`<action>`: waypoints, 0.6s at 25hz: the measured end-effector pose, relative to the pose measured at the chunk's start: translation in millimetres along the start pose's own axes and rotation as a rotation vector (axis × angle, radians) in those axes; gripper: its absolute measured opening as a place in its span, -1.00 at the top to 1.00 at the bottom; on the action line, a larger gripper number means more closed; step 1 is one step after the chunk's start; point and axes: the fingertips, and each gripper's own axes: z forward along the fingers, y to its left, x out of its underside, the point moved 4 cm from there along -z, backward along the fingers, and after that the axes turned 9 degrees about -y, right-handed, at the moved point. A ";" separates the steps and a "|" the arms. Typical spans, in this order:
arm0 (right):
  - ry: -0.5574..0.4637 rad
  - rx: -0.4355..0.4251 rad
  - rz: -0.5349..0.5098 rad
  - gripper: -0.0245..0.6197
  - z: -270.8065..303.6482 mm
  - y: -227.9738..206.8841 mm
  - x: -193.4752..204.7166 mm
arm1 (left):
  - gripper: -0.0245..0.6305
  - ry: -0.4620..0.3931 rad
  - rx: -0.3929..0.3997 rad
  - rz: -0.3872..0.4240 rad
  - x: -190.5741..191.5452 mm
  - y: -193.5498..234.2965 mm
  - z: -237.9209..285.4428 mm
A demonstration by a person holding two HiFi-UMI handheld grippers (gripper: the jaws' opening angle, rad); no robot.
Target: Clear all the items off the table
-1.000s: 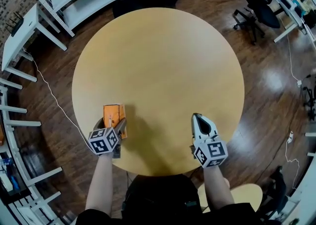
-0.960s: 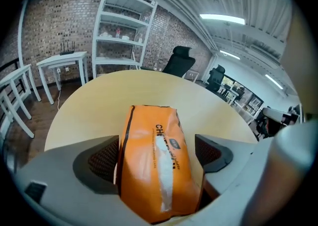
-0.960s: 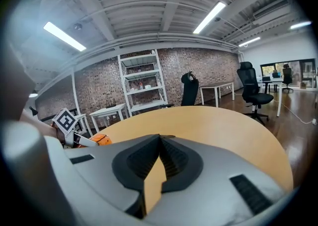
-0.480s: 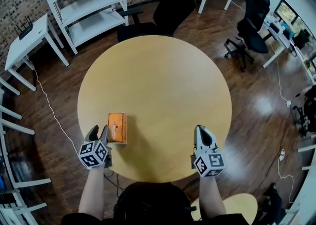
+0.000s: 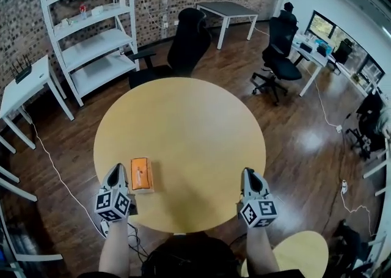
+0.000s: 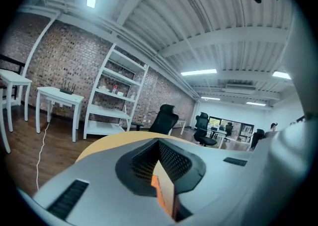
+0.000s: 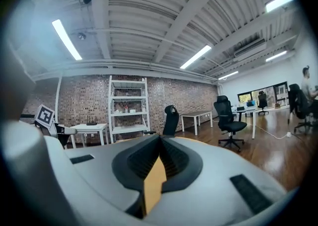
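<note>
Orange box (image 5: 140, 174) on table (image 5: 183, 118), print unreadable, left gripper (image 5: 115, 171) just closed empty, right gripper (image 5: 251, 176) likewise together

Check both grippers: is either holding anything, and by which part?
Nothing is held. The left gripper, whose jaws have just closed, and the right gripper are both shut and empty; the orange box lies on the table beside the left one.

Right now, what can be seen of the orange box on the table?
The orange box is a small rectangular carton, cardboard by its look, with a pale mark on top too small to read. It lies flat on the round wooden table, near the edge closest to the person, its long side pointing away from them. The left gripper is just beside it, jaws shut and not gripping it.
</note>
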 end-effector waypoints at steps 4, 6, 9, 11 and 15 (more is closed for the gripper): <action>-0.027 0.037 -0.013 0.91 -22.4 -2.8 -12.8 | 0.92 -0.037 0.071 -0.046 -11.5 -20.5 -2.9; -0.038 0.055 -0.015 0.91 -29.6 -4.6 -16.2 | 0.92 -0.055 0.109 -0.043 -15.4 -31.0 -4.9; -0.061 0.059 -0.019 0.91 -35.4 -5.9 -22.2 | 0.92 -0.086 0.160 -0.011 -17.9 -45.6 -7.5; -0.072 0.054 -0.022 0.91 -37.3 -8.5 -25.6 | 0.92 -0.104 0.179 -0.008 -20.6 -54.7 -9.8; -0.090 0.035 -0.021 0.91 -33.2 -10.8 -30.1 | 0.92 -0.146 0.200 0.004 -29.3 -65.4 -13.4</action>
